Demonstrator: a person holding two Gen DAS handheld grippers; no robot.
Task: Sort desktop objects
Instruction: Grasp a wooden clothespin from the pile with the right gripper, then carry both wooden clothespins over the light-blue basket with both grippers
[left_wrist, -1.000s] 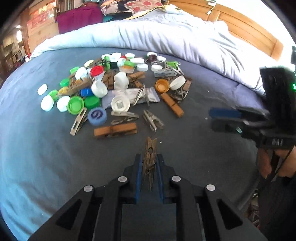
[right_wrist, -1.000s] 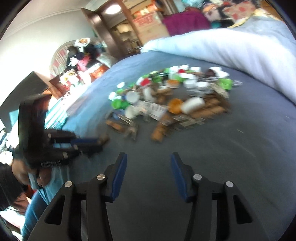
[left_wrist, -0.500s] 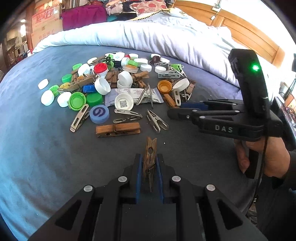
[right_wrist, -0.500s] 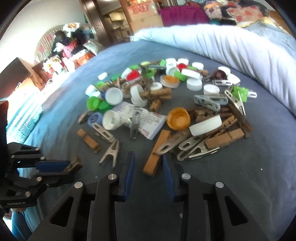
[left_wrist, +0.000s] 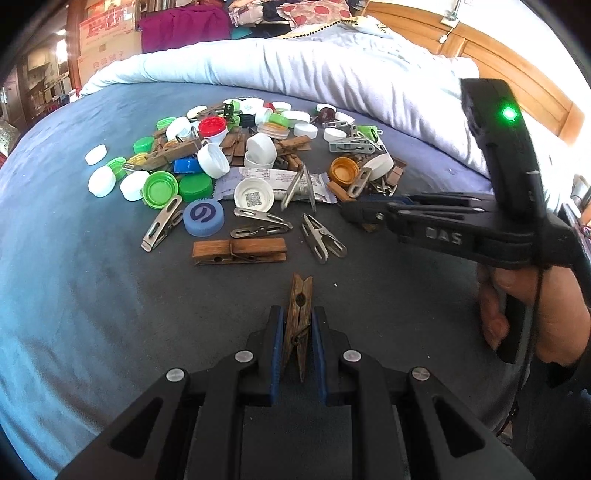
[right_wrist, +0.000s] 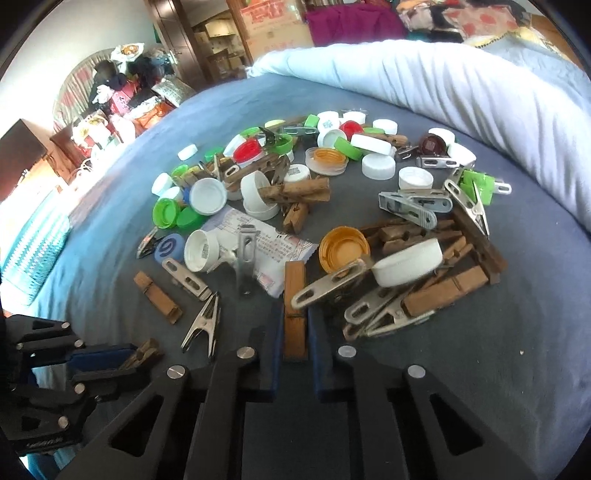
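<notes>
My right gripper (right_wrist: 293, 345) has come down from open air and closed around a wooden peg (right_wrist: 294, 310) at the pile's near edge; left gripper (left_wrist: 298, 345) still clamps its dark peg (left_wrist: 298, 317); both ready for sorting.

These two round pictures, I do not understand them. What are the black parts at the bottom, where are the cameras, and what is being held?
There is no robot here. A person holds a pair of black hand-held tongs in each hand, and each pair carries a wide-angle camera looking forward along its two fingers, which makes the pictures round.

In the left wrist view, the left tongs are closed on a dark weathered wooden clothespin. The black device at the right of that picture is the right tongs, seen from the side.

In the right wrist view, the right tongs have their fingers on both sides of a light brown wooden clothespin at the near edge of the pile; it looks gripped.

On the grey-blue bed cover lies a pile of plastic bottle caps, wooden and metal clothespins.
</notes>
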